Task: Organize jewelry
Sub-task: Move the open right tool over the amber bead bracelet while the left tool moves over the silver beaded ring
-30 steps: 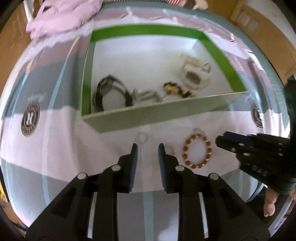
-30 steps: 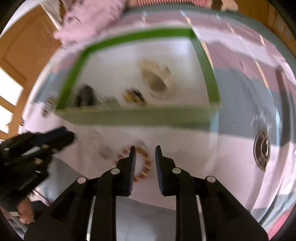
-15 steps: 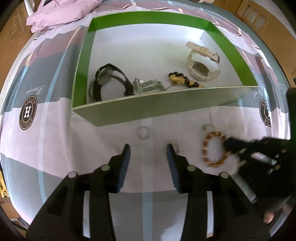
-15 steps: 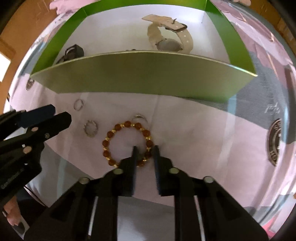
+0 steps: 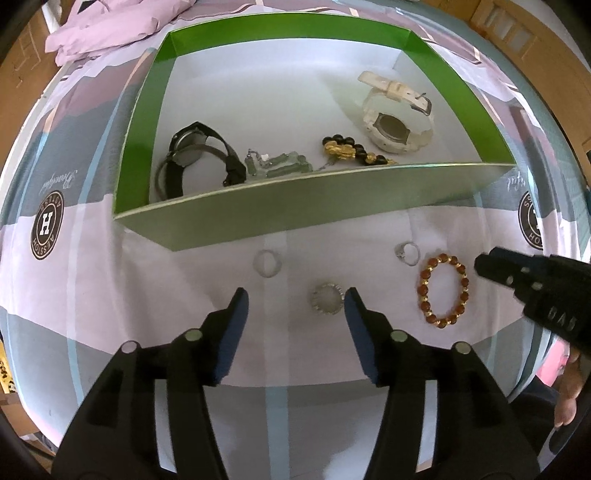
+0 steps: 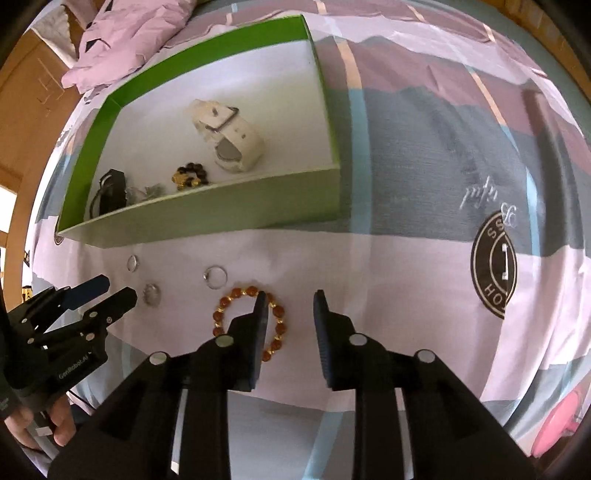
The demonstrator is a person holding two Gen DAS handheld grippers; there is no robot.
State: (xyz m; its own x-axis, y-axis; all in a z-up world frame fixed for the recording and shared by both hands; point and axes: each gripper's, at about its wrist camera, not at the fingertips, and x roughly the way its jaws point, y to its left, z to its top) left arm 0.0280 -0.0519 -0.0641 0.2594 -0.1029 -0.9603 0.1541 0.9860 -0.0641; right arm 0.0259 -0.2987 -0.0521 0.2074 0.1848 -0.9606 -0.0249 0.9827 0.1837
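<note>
A green box [image 5: 295, 206] [image 6: 221, 214] lies on the bedspread and holds a black watch [image 5: 192, 162], a pale green chain [image 5: 277, 166], a black-and-gold bracelet [image 5: 351, 149] and a white watch [image 5: 395, 118] [image 6: 232, 136]. On the cloth in front lie a sparkly ring [image 5: 325, 298] [image 6: 152, 294], a plain ring [image 5: 266, 262] [image 6: 132, 263], a stone ring [image 5: 406, 253] [image 6: 215, 277] and an amber bead bracelet [image 5: 443, 291] [image 6: 247, 321]. My left gripper [image 5: 295, 301] is open, the sparkly ring just inside its right finger. My right gripper [image 6: 290, 302] is open, its left finger over the bead bracelet.
A crumpled lilac cloth [image 5: 110, 26] [image 6: 122, 40] lies behind the box. Round logo prints [image 5: 46, 225] [image 6: 495, 266] mark the striped bedspread. Wooden furniture [image 5: 517, 29] stands at the far right. A pink object [image 6: 557, 421] shows at the right view's lower edge.
Both grippers have opened wider. The left gripper has come lower towards the sparkly ring. The right gripper has shifted right, off the middle of the bead bracelet.
</note>
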